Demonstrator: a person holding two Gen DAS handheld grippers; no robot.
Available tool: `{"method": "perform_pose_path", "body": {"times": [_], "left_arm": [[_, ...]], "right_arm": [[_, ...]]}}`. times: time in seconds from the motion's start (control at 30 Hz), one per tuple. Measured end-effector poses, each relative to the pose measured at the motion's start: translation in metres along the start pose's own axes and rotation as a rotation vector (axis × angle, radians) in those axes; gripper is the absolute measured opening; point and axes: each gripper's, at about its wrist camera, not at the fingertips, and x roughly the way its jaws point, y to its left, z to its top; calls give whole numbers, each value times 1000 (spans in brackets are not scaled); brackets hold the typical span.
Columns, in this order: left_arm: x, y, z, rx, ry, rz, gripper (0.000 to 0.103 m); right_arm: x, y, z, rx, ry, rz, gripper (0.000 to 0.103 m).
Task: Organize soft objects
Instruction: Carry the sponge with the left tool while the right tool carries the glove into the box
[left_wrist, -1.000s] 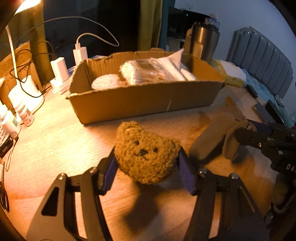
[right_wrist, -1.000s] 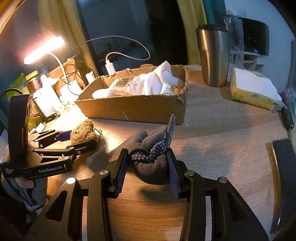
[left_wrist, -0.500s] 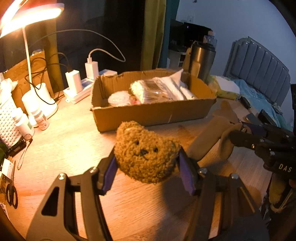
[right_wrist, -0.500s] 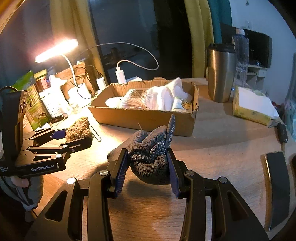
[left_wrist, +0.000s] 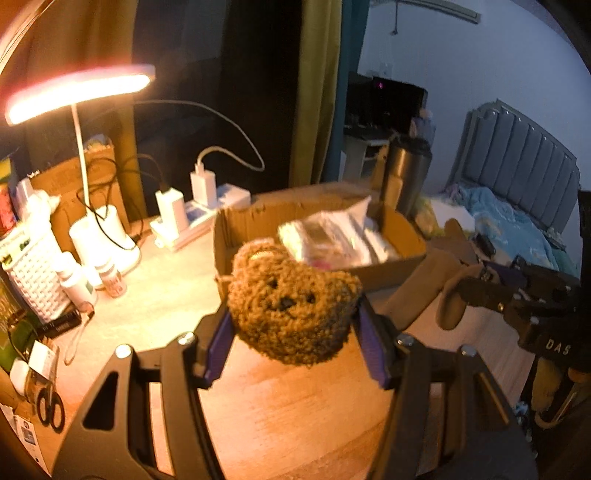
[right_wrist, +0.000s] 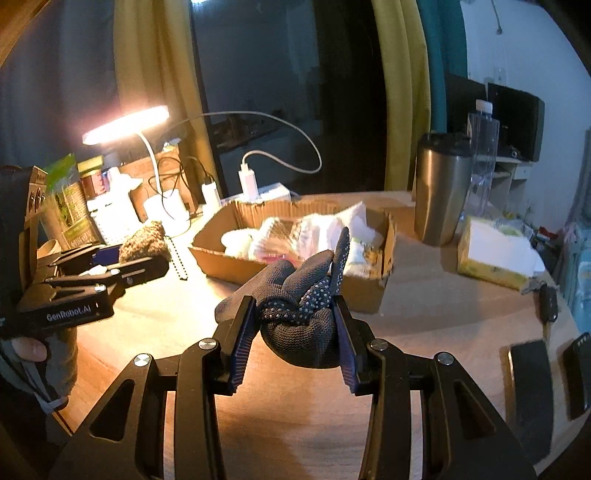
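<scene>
Pinching the fuzzy brown bear head (left_wrist: 291, 306) by its sides above the counter (left_wrist: 295, 406), the left hand-held gripper (left_wrist: 293, 347) dents it, while the right hand-held gripper (right_wrist: 293, 343) squeezes a limp dotted glove (right_wrist: 299, 306) before the cardboard box (right_wrist: 288, 266).

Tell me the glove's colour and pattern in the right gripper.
Dark grey knit glove with pale grip dots, clearest in the right wrist view.
</scene>
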Motion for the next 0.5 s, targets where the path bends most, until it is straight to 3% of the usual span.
{"method": "perform_pose_path", "body": {"times": [0.5], "left_arm": [[-16,3,47,-7,-107,-5,61]], "right_arm": [[-6,-8,32,-21,-58,-25,43]]}}
